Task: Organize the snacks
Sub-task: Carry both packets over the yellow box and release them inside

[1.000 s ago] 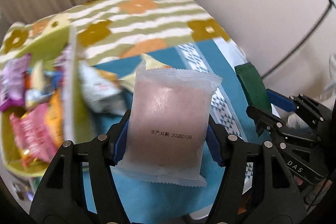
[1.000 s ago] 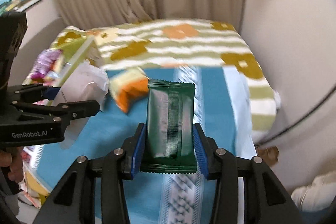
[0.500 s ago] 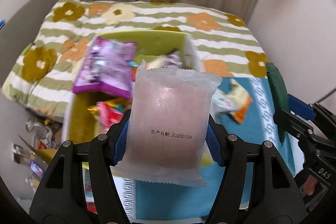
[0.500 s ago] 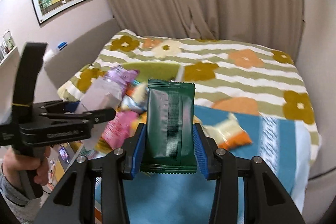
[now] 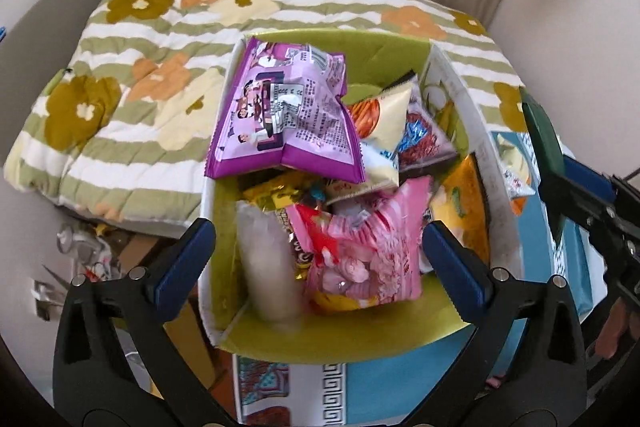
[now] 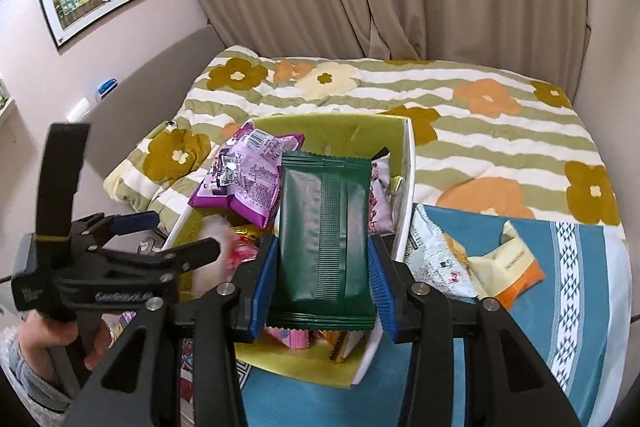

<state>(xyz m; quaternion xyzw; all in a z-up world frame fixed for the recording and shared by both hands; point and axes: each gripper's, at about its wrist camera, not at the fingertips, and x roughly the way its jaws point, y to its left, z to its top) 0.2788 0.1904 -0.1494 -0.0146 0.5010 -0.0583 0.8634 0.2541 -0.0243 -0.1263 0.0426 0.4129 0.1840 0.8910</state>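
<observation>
Beige curtains at the back, a flower-and-stripe quilt (image 5: 132, 75) over the bed, a blue patterned cloth (image 6: 560, 307) laid across its near end; catalogue follows, left to right.

- Left tool (image 5: 318, 259) — fingers spread wide, nothing between the pads, hovering over the near end of the box.
- Pale pink packet (image 5: 268, 267) — blurred, standing on end against the box's left wall directly under the open left tool, long axis roughly vertical. Judged: just let go, and dropping or settling.
- Green box (image 5: 344, 339) — white outside, lime inside, resting on the blue cloth and well filled. A purple packet (image 5: 284, 115) lies on top at the far left; a pink-and-red packet (image 5: 360, 251) sits in the middle.
- Right tool (image 6: 322, 259) — closed on a dark green packet (image 6: 324, 231), gripped by its two long edges, long axis running straight away from the camera, crimped end nearest, far end pointing out over the box.
- Loose snacks — a white printed packet (image 6: 432, 259) and a cream-and-orange packet (image 6: 508, 271), lying on the cloth just right of the box, not yet stowed.

Step in hand, by judgement: loading the box, left delivery done, right delivery pending. Next move calls for lowering the dark green packet over a gap in the heap and opening the fingers, the left tool clearing aside first.
</observation>
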